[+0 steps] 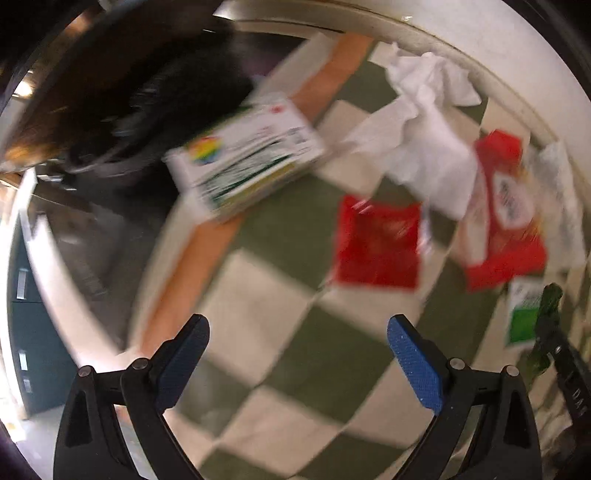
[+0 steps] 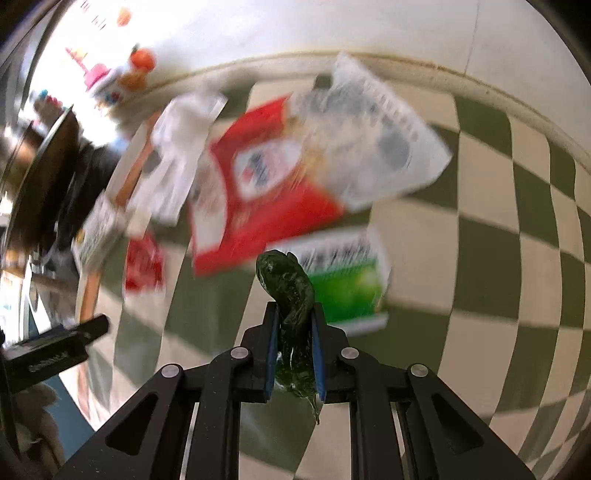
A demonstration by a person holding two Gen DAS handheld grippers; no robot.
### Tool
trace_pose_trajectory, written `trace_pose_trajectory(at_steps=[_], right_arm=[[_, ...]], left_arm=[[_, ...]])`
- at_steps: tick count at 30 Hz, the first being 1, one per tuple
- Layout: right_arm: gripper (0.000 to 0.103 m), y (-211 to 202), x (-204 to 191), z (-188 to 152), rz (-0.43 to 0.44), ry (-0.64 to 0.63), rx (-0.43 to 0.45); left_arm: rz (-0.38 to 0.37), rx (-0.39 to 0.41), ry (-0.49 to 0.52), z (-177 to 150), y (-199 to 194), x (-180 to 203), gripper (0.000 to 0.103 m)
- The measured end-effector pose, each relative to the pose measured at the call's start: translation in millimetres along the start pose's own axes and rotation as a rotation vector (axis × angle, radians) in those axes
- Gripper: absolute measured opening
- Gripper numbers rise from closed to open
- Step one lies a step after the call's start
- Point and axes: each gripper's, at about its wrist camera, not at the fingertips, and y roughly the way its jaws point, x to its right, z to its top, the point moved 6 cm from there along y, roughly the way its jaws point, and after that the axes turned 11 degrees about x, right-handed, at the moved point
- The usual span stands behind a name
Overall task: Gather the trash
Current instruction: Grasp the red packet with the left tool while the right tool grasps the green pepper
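Observation:
My right gripper (image 2: 293,317) is shut on a crumpled dark green wrapper (image 2: 290,291) and holds it above the checkered cloth; the wrapper also shows at the right edge of the left wrist view (image 1: 548,317). My left gripper (image 1: 297,332) is open and empty above the cloth. On the cloth lie a white box with a rainbow logo (image 1: 243,155), crumpled white tissue (image 1: 424,122), a small red packet (image 1: 378,245), a large red bag (image 1: 506,218) (image 2: 258,192), a white printed bag (image 2: 373,136) and a green-and-white packet (image 2: 343,280). Both views are blurred.
The green-and-cream checkered cloth (image 1: 314,369) has an orange border (image 1: 192,258) and meets a white wall (image 1: 480,33). A dark bin or bag (image 1: 129,92) stands at the left. Colourful small items (image 2: 122,77) sit at the far left by the wall.

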Motion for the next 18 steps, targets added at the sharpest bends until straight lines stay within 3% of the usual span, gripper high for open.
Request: trace_pose_trajectory(at_steps=[2,3,4,8,9,13,18], right_arm=[[0.017,-1.4,13.5,13.6,-0.013,0.023,0.018],[0.017,5.6,18.0,21.3,-0.02,0.031,0.023],[0.017,8.9,22.0,26.8,-0.026,0.042,0.027],[0.016,20.5,27.2,32.9,-0.038,0.052,0.016],[0.016,19.7,28.9,32.7,-0.041,0.045,0.014],[0.016,18.9,34.4,28.5,-0.043,0.043,0.014],[0.016,13.3,13.1,24.5,-0.024,0.035,0.03]], left_arm=[[-0.041,-0.014,-0.019,13.7,13.4,11.9,0.096],[-0.049,-0.013,-0.022,18.3,17.7,15.2,0.085],[-0.054,-0.012,-0.02,22.6,22.0,18.3,0.067],[-0.063,0.021,0.003,29.5,25.2,28.6,0.036],[-0.076,0.03,0.008,29.3,22.5,31.8,0.016],[-0.06,0.059,0.042,25.3,12.3,47.1,0.007],[-0.057,0.133,0.046,10.1,-26.7,48.1,0.005]])
